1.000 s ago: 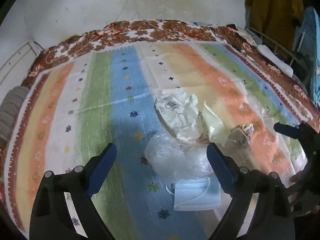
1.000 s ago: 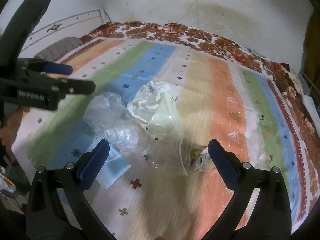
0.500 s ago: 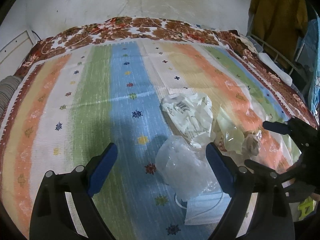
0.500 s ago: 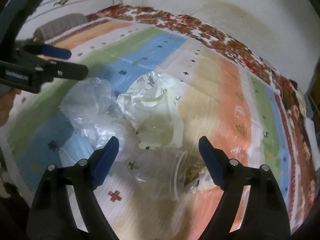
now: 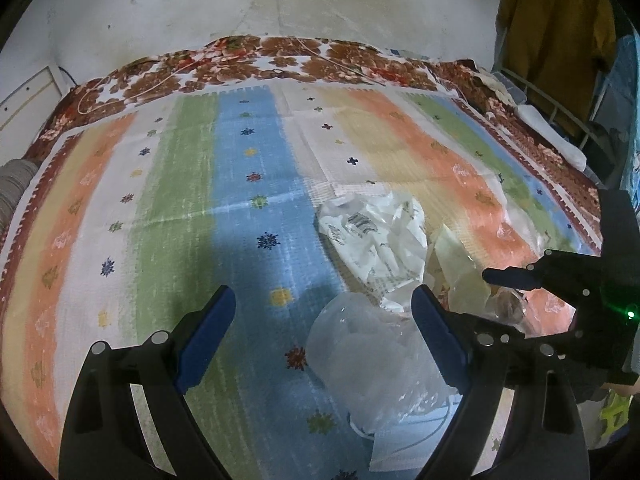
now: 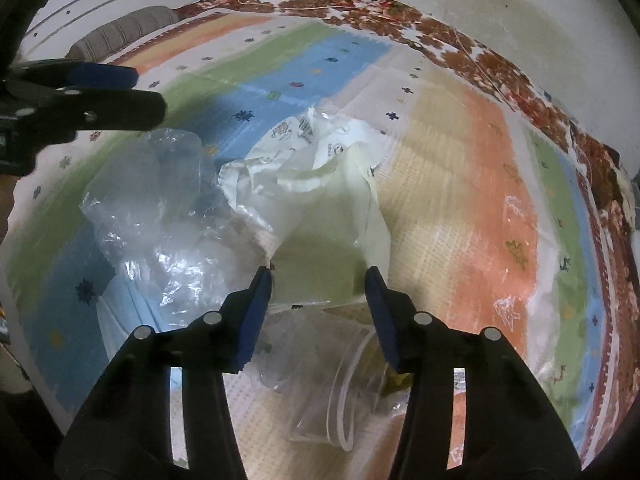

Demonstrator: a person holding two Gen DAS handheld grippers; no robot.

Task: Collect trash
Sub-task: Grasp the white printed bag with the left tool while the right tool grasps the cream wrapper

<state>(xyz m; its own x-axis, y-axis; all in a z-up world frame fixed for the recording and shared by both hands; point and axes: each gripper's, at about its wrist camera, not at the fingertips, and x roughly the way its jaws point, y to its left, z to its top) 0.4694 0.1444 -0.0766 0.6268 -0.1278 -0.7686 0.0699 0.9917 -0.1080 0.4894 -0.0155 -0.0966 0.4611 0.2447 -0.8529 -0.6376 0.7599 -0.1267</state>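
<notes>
The pale blue pleated face mask (image 5: pixel 404 446) lies mostly hidden beneath the crumpled clear plastic bag (image 5: pixel 360 344). The clear plastic cup (image 6: pixel 340 384) on its side is partly covered by the right gripper's fingers (image 6: pixel 384 320); its brownish contents are too blurred to identify.
</notes>
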